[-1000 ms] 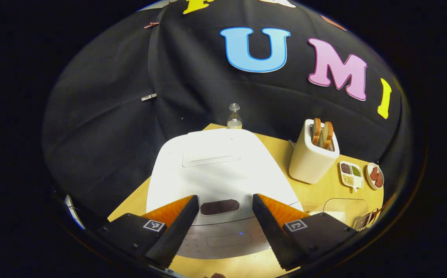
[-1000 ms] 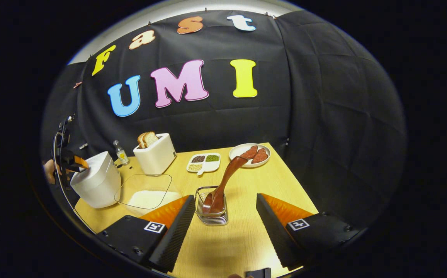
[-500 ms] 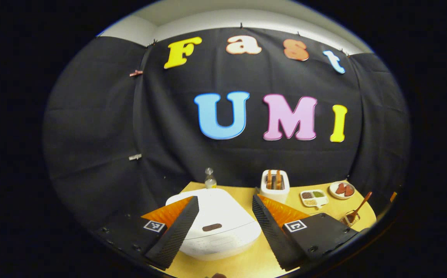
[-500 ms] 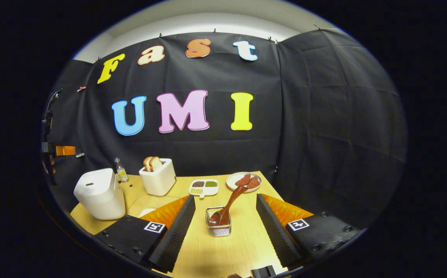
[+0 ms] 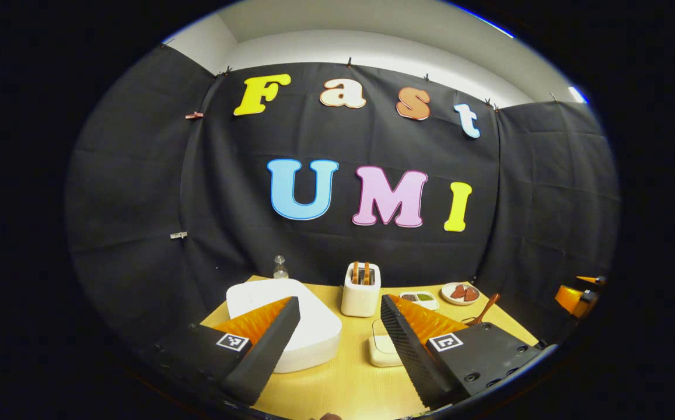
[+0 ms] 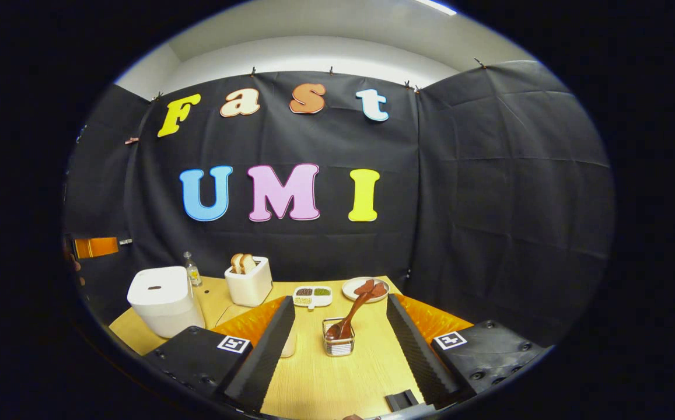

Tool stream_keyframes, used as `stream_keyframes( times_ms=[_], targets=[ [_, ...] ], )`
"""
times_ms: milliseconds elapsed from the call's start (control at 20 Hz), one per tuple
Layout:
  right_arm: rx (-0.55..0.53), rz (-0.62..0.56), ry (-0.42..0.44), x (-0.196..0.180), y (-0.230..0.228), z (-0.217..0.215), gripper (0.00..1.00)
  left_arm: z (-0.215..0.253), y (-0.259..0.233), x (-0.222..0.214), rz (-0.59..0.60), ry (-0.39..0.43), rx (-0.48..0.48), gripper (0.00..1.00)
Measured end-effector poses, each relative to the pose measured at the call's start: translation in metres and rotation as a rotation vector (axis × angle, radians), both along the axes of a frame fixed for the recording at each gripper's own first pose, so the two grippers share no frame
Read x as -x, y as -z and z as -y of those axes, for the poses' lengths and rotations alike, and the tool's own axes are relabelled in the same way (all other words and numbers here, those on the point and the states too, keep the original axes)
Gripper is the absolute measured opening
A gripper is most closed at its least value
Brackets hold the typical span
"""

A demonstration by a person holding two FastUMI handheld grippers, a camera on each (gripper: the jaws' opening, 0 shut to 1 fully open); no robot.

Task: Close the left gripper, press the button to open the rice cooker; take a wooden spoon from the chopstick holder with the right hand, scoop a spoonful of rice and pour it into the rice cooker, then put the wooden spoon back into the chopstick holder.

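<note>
Left gripper [image 5: 337,350] low center in left gripper view, jaws spread wide, nothing between them, raised above the table [image 5: 343,391]. Rice cooker [image 5: 290,318] lower left of center, white, lid down, partly behind the left finger. White toaster [image 5: 360,291] with bread slices just right of the cooker, at the table's back edge. Small clear bottle [image 5: 280,268] behind the cooker near the cloth wall. Clear rice container [image 5: 384,347] low center, partly hidden by the right finger. Divided dish of beans [image 5: 420,298] and round plate [image 5: 460,293] toward lower right. Wooden spoon [image 5: 485,308] handle tip poking up behind the right finger; holder hidden there. Other gripper's body at far right edge, mid height.

Right gripper [image 6: 340,353] low center in right gripper view, fingers apart, holding nothing, above the table [image 6: 325,385]. Chopstick holder [image 6: 338,344] in the gap between the fingers, low center, clear of both. Wooden spoon [image 6: 353,312] standing in it, leaning up and right toward the plate [image 6: 353,287]. Rice cooker [image 6: 165,300] lower left, closed. Bottle [image 6: 192,269] and toaster [image 6: 248,281] right of it along the back edge. Bean dish [image 6: 312,294] center, beside the plate. Rice container mostly hidden behind the left finger. Left gripper's body [image 6: 95,246] at far left edge, above the cooker; its jaws not readable from here.
</note>
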State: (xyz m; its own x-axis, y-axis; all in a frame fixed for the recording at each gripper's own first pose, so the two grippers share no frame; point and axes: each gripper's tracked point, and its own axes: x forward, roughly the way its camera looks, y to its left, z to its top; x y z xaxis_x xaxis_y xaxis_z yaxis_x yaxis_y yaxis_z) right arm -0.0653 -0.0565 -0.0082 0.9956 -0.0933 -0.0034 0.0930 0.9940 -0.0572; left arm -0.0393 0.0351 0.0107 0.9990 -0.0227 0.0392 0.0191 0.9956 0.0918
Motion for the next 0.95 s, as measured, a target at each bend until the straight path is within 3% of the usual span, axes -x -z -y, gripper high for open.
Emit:
stream_keyframes(
  times_ms=[150, 400, 950],
  targets=[
    [0.038, -0.018, 0.004, 0.011, 0.009, -0.005, 0.98, -0.009, 0.016, 0.006, -0.023, -0.01, -0.009, 0.96],
    [-0.005, -0.008, -0.003, 0.004, 0.002, -0.015, 0.99, -0.012, 0.022, 0.009, -0.031, 0.0, 0.017, 0.96],
    [-0.032, -0.022, -0.019, -0.014, 0.007, -0.022, 0.99, 0.002, 0.027, 0.002, 0.006, 0.042, -0.043, 0.95]
  ],
)
